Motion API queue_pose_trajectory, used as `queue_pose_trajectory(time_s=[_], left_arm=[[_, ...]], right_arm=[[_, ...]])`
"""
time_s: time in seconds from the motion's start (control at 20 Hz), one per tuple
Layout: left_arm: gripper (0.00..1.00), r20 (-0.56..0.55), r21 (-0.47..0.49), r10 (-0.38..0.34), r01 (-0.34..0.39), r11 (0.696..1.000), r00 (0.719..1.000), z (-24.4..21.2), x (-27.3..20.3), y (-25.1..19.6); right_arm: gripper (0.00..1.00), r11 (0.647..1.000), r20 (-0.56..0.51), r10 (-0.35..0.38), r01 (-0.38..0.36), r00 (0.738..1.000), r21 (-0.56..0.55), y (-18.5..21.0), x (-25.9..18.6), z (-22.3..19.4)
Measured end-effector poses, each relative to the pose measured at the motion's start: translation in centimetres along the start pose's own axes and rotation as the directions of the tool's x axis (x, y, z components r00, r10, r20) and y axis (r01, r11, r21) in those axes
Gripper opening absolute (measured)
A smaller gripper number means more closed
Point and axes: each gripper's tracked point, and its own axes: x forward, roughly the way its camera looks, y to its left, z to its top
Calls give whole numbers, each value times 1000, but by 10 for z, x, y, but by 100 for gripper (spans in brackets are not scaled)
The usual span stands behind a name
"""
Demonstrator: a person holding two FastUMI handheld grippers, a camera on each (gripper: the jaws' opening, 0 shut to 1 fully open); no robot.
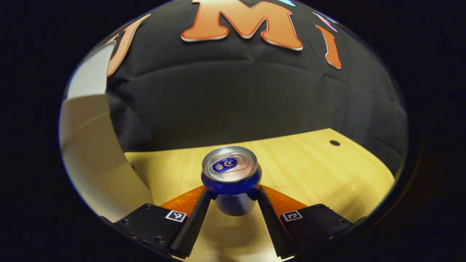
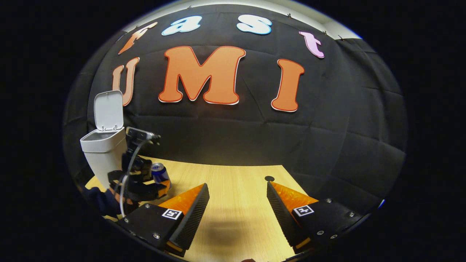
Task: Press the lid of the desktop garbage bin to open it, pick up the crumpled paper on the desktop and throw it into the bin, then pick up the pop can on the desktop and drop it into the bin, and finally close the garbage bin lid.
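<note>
We are pinching the blue aluminium pop can [image 1: 230, 177] upright between our left gripper [image 1: 233, 194] fingers, beside the open white plastic bin [image 2: 103, 147]; our right gripper [image 2: 237, 191] is hovering spread above the wooden counter [image 2: 236, 203].

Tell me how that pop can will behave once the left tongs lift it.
The pop can looks smooth and shiny, so it may slip. Its thin metal wall would probably dent under a hard squeeze. The left tongs grip below its rim, so it may tilt.
</note>
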Motion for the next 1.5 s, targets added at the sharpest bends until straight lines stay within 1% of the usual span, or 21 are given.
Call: queue_pose_trajectory(time_s=[0.1, 0.2, 0.25, 0.3, 0.35, 0.45, 0.5, 0.55, 0.6, 0.65, 0.7, 0.75, 0.8, 1.0, 1.15, 1.2, 1.35, 1.4, 1.5], left_arm=[[79, 77, 9, -17, 16, 1000, 997, 40, -49, 5], [78, 134, 33, -2, -3, 999, 991, 67, -95, 19], [78, 158, 43, 16, -23, 999, 987, 84, -118, 29], [78, 190, 42, 40, -49, 998, 981, 113, -133, 44], [78, 216, 32, 76, -85, 996, 973, 134, -147, 60], [78, 243, -23, 160, -159, 987, 957, 163, -170, 109], [78, 245, -49, 199, -193, 980, 949, 169, -170, 131], [78, 254, -69, 235, -225, 972, 938, 179, -181, 161], [78, 245, -83, 258, -245, 966, 934, 175, -184, 184], [78, 233, -112, 277, -258, 960, 932, 172, -184, 206], [78, 211, -132, 281, -257, 957, 936, 166, -183, 220], [79, 207, -143, 299, -274, 951, 931, 164, -179, 234], [79, 195, -149, 303, -277, 949, 933, 152, -169, 245], [80, 137, -164, 334, -311, 936, 933, 129, -155, 260], [84, 107, -174, 324, -303, 937, 940, 118, -148, 263], [86, 111, -178, 330, -308, 935, 937, 118, -151, 266], [94, 189, -156, 356, -330, 931, 915, 144, -164, 272], [94, 221, -150, 364, -337, 930, 905, 159, -171, 274], [94, 311, -198, 387, -339, 920, 868, 202, -188, 286]], right_arm=[[95, 1000, 11, 17, -17, 1000, 21, 8, 7, 3], [95, 999, 23, 43, -43, 999, 29, 19, 12, 6], [95, 998, 26, 61, -62, 998, 31, 27, 13, 7], [95, 996, 28, 82, -83, 996, 34, 34, 14, 7], [95, 994, 27, 103, -104, 994, 39, 41, 15, 7], [95, 989, 12, 143, -144, 990, 43, 55, 17, 3], [95, 986, 12, 159, -159, 987, 42, 60, 16, 2], [95, 984, 16, 172, -173, 985, 42, 65, 15, 4], [95, 981, 23, 188, -189, 982, 45, 69, 14, 5], [95, 978, 28, 201, -202, 979, 48, 74, 12, 7], [95, 976, 31, 212, -213, 977, 48, 78, 11, 8], [95, 974, 36, 221, -222, 975, 48, 81, 9, 10], [95, 973, 39, 225, -226, 974, 46, 82, 7, 10], [95, 974, 39, 223, -224, 974, 35, 78, 3, 9], [95, 978, 36, 204, -206, 978, 44, 70, 4, 6], [95, 979, 32, 197, -199, 980, 46, 67, 4, 5], [95, 983, 27, 178, -179, 984, 50, 60, 5, 3], [95, 983, 27, 177, -178, 984, 53, 59, 6, 4], [95, 983, 24, 175, -176, 984, 58, 59, 6, 6]])
